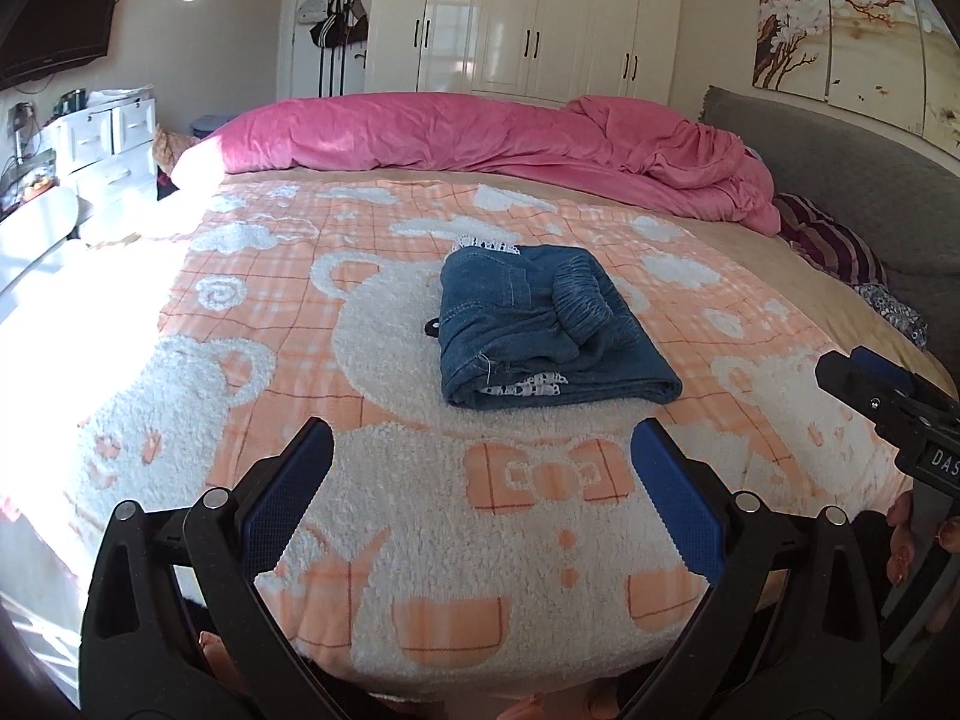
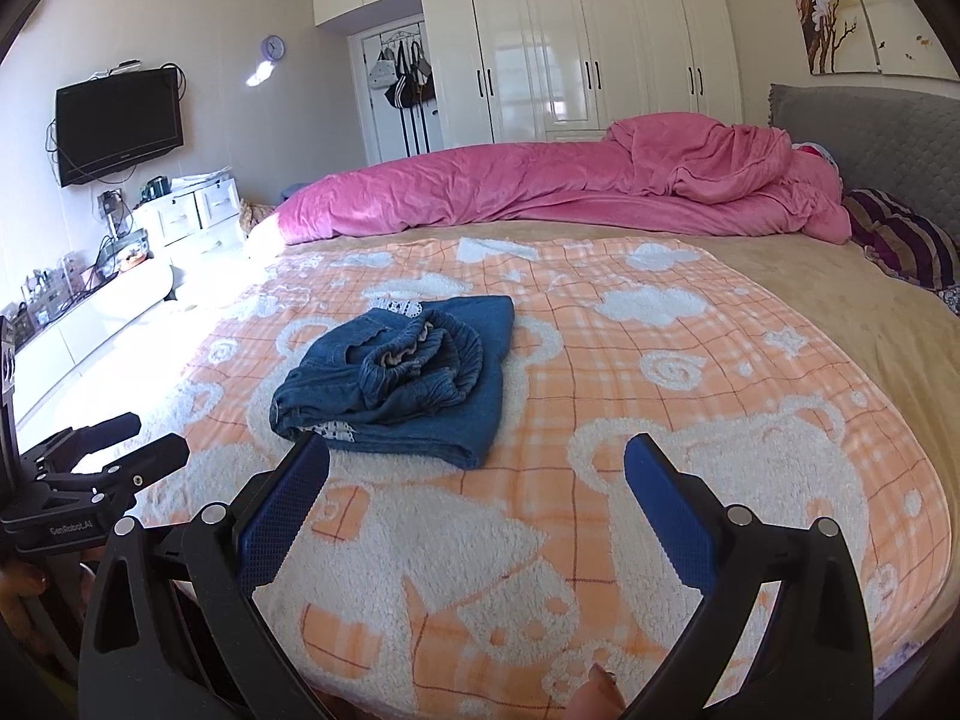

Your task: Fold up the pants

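Small blue denim pants (image 1: pixel 543 324) (image 2: pixel 408 375) lie folded into a compact bundle on the orange-and-white bear blanket (image 1: pixel 384 480) (image 2: pixel 660 420), elastic waistband on top and white lace trim showing at the edges. My left gripper (image 1: pixel 483 450) stands open near the bed's front edge, short of the pants, with nothing between its blue pads. My right gripper (image 2: pixel 477 465) is open too, just in front and to the right of the bundle, holding nothing. Each gripper shows at the edge of the other's view: the right one (image 1: pixel 888 396), the left one (image 2: pixel 114 450).
A crumpled pink duvet (image 1: pixel 510 132) (image 2: pixel 570 180) lies along the far side of the bed. Striped pillows (image 1: pixel 834 240) rest against the grey headboard (image 2: pixel 870 132) at the right. White wardrobes (image 1: pixel 540 18), a wall TV (image 2: pixel 117 123) and white drawers (image 1: pixel 102 144) stand beyond.
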Tool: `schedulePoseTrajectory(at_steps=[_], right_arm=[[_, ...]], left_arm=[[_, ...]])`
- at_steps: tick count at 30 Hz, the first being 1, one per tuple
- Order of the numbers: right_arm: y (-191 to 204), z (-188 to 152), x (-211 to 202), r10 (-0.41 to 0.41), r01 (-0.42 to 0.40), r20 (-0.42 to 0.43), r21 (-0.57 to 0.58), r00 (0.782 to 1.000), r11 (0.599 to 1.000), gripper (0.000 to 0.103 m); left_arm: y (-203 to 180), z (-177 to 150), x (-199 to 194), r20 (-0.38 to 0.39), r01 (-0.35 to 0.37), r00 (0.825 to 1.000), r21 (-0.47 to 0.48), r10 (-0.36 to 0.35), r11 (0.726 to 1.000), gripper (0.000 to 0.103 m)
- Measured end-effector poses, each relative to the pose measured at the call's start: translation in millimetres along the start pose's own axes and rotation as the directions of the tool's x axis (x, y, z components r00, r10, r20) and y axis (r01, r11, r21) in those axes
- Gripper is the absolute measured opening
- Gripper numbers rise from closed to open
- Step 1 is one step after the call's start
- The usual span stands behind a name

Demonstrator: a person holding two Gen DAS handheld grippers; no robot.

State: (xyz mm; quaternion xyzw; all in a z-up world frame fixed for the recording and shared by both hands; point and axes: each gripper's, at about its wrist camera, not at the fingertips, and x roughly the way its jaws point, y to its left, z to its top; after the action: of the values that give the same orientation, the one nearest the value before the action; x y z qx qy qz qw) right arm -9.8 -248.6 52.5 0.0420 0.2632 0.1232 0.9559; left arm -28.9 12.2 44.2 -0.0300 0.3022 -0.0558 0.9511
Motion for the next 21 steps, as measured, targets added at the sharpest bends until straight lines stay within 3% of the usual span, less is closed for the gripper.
schedulePoseTrajectory(at_steps=[21], right_arm=[[-8.5,-35.0,11.0,-0.012,0.013,-0.057,0.008,0.998,1.000,0.098]], left_arm=[[-12.5,-36.7,14.2,-0.053,0.012,0.999,-0.001,-0.012,1.000,0.094]])
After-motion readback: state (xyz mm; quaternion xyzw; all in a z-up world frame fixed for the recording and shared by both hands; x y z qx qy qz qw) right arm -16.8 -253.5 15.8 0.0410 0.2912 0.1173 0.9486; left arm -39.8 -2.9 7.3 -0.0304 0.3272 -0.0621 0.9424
